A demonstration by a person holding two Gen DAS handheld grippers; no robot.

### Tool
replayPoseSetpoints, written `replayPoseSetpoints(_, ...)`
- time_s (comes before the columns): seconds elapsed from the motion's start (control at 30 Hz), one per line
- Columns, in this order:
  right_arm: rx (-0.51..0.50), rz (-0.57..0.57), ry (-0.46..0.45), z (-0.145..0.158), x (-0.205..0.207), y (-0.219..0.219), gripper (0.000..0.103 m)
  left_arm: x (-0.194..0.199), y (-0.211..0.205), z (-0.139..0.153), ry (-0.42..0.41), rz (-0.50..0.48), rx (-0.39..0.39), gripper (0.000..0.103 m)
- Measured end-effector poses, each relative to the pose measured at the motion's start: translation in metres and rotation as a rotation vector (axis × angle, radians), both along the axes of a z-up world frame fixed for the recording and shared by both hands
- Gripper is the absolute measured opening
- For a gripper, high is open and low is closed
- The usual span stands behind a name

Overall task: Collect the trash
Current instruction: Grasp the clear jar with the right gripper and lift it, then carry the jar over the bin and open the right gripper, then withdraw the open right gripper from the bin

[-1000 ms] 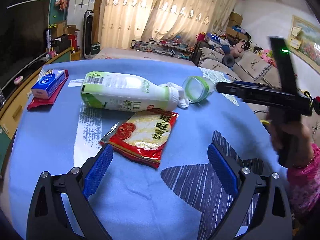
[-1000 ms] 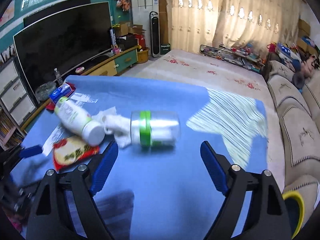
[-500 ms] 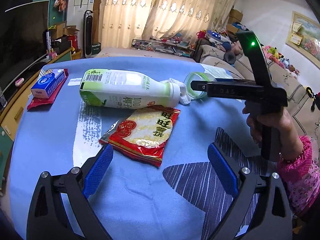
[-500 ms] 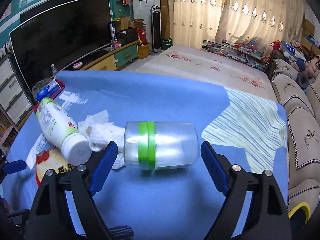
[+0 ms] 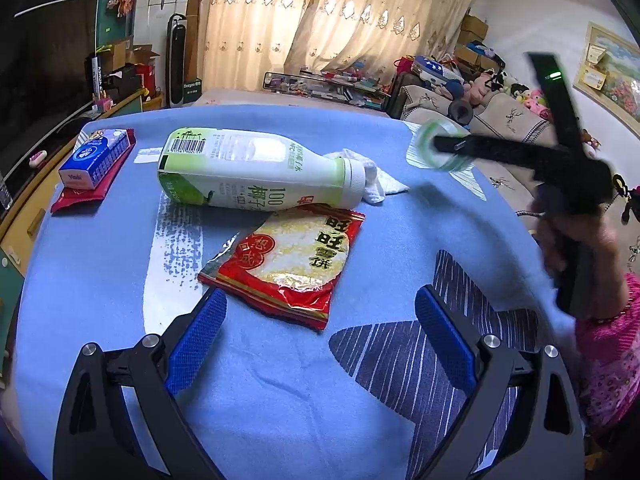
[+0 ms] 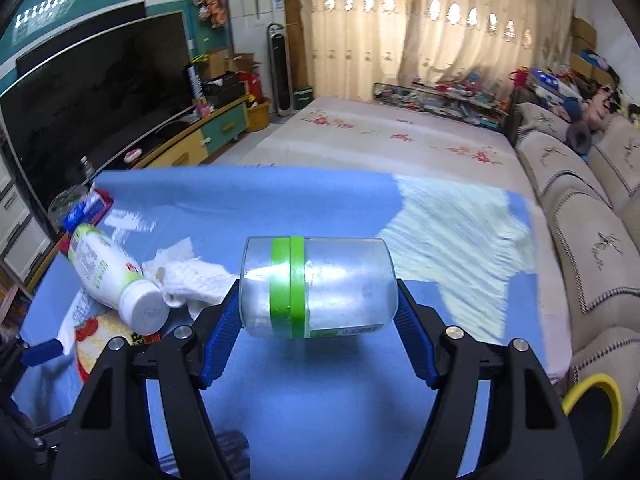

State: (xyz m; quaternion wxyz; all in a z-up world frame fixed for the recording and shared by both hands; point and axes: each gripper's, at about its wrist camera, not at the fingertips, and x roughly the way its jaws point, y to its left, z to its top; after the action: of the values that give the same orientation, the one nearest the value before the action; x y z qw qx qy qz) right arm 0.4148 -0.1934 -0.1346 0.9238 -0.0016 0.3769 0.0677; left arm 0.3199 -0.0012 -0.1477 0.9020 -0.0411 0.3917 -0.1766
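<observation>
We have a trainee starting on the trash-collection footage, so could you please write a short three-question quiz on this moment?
1. True or false: the white bottle stands upright.
2. What lies between the right gripper fingers? A) red snack packet B) clear jar C) blue box
3. What touches the bottle's cap end?

Key: 1 false, it lies on its side. 2 B; the jaws are closing on it. 3 the crumpled tissue.
</observation>
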Motion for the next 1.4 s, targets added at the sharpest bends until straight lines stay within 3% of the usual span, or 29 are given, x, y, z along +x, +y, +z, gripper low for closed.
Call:
replayPoseSetpoints(0.13,0.038,-0.051,-0.065,0.033,-0.033,-0.029,0.068,0.001,0.002,-0.002,0.015,-0.001,-0.019,0.094)
replayPoseSetpoints(0.27,0.033,-0.183,-0.119,0.044,-0.080,-0.079,0.068,0.004,0.005,-0.004,0.030,0.005,-0.035,0.094)
replayPoseSetpoints(0.5,-0.027,-0.543,-0.030,0.000,-0.141,-0.201,0.068,0.002,0.002,-0.004,0.023,0.000,-0.020,0.094)
replayPoseSetpoints(0.7,-0.034,-0.658,0.038,-0.030,-0.159,-0.245,0.067,0.002,-0.002,-0.006,0.021,-0.004,0.002,0.094)
replayPoseSetpoints(0.97,-0.005,-0.673,0.023,-0.029,-0.157,-0.242,0.067,0.003,-0.002,-0.007,0.030,-0.002,0.000,0.094)
replayPoseSetpoints(1.2,0.102,-0.564,-0.165,-0.007,-0.157,-0.181,0.069,0.002,-0.005,-0.007,0.023,-0.004,0.016,0.094)
replayPoseSetpoints(1.27,0.080,-0.569,-0.233,-0.008,-0.159,-0.164,0.069,0.002,-0.006,-0.007,0.019,-0.001,0.022,0.094)
replayPoseSetpoints(1.4,0.024,-0.579,-0.271,-0.006,-0.161,-0.156,0.072,0.003,-0.008,-0.006,0.020,0.022,0.048,0.094)
